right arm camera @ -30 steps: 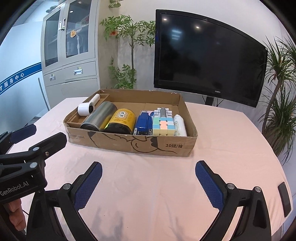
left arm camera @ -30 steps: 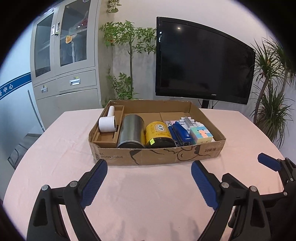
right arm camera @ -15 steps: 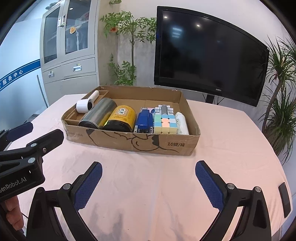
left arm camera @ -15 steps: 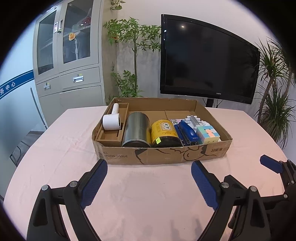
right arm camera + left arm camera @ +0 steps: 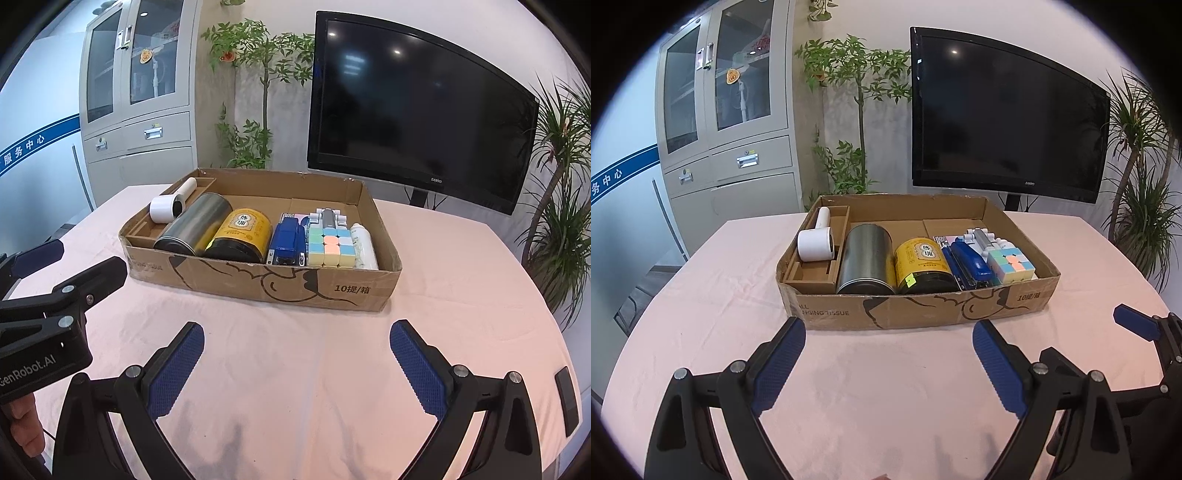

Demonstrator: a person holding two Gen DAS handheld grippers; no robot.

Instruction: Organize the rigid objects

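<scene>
A shallow cardboard box (image 5: 923, 310) (image 5: 258, 284) sits on the pink tablecloth. In it lie a white lint remover (image 5: 814, 242) (image 5: 164, 207) in a brown insert, a silver tin (image 5: 866, 262) (image 5: 195, 229), a yellow tin (image 5: 921, 264) (image 5: 240, 236), a blue stapler (image 5: 971, 262) (image 5: 288, 240), a pastel cube (image 5: 1012, 264) (image 5: 330, 245), a grey-white toy car (image 5: 327, 218) and a white bottle (image 5: 364, 245). My left gripper (image 5: 888, 354) is open and empty in front of the box. My right gripper (image 5: 295, 354) is open and empty too.
The round table (image 5: 701, 295) carries only the box. A black TV (image 5: 1004, 118) stands behind it, a grey cabinet (image 5: 727, 129) at the back left, plants (image 5: 1141, 206) at the right. A small black device (image 5: 567, 398) lies at the table's right edge.
Both grippers have tilted up and drawn slightly closer, so the box sits lower and larger in both views. Both stay open and empty.
</scene>
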